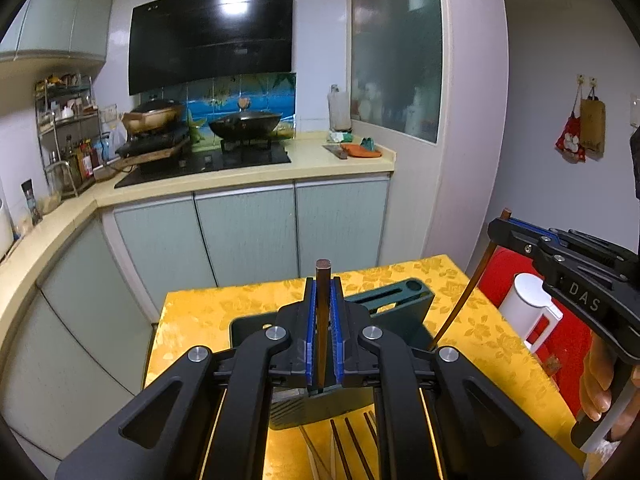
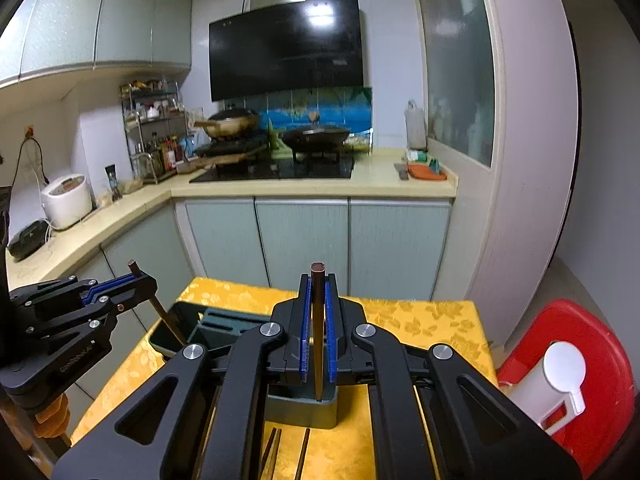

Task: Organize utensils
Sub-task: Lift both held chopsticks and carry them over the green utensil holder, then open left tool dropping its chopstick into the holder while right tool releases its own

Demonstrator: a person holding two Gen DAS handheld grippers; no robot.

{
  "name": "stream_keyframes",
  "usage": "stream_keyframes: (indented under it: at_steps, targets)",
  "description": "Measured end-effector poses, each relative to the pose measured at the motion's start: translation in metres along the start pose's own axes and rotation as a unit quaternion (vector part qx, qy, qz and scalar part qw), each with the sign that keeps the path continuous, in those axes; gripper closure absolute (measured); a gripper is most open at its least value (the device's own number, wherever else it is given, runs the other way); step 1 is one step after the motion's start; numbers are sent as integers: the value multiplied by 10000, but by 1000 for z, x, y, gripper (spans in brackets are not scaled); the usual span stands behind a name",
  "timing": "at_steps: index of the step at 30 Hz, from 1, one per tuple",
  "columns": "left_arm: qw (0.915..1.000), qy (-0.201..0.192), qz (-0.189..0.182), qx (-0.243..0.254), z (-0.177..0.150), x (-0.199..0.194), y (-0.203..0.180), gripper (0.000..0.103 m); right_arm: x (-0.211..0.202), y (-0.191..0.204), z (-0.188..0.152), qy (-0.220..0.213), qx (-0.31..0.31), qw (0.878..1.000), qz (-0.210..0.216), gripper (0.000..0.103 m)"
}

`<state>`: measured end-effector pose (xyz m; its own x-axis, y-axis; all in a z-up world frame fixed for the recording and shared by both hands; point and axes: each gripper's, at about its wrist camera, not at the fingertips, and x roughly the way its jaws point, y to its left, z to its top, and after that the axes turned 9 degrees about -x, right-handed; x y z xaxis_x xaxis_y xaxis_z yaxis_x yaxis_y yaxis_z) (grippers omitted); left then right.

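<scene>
step: dropping chopsticks into the holder (image 2: 308, 404) on the yellow surface (image 2: 420, 320) | left claw (image 1: 323, 332) pinches one chopstick (image 1: 322, 280) upright, right claw (image 2: 316, 332) pinches another (image 2: 318, 280) | next: line tips over a slot, lower, let go

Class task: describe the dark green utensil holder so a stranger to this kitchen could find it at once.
Find the yellow tablecloth before the cabinets. The holder stands on it, ahead of loose chopsticks. It is the only dark green slotted box there.

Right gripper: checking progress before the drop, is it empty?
No, the right gripper is shut on a brown chopstick standing upright between its blue pads.
</scene>
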<state>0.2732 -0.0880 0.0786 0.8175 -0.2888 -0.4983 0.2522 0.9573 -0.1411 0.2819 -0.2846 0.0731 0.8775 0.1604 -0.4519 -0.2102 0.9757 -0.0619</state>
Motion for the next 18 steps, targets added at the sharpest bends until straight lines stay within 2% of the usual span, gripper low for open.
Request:
stream_keyframes:
  at_steps: [3,4,7,9,11,18]
  targets:
    - [10000,61,14,5,-5,4,3,95,6,2,-4,84,43,10000,15,96]
    - [10000,61,12,12,-7,3,3,88,8,3,-5,125,50,9999,55,95]
    - [10000,-63,11,-17,-7,-4,6,51,10,6,-7,202,67,9996,179,88]
    - [9999,-151,-3,-33,-6,-10,5,40,9,7,-5,125,51,9999,87,62]
    - [9998,-197,-2,-56,-4,-15,6,28,3,9,-5,-12,31,10000,-45,50]
    - [9995,-283,19,-124,-11,-32,14,21,-15,12,-2,-177,-120,9996,-207,48]
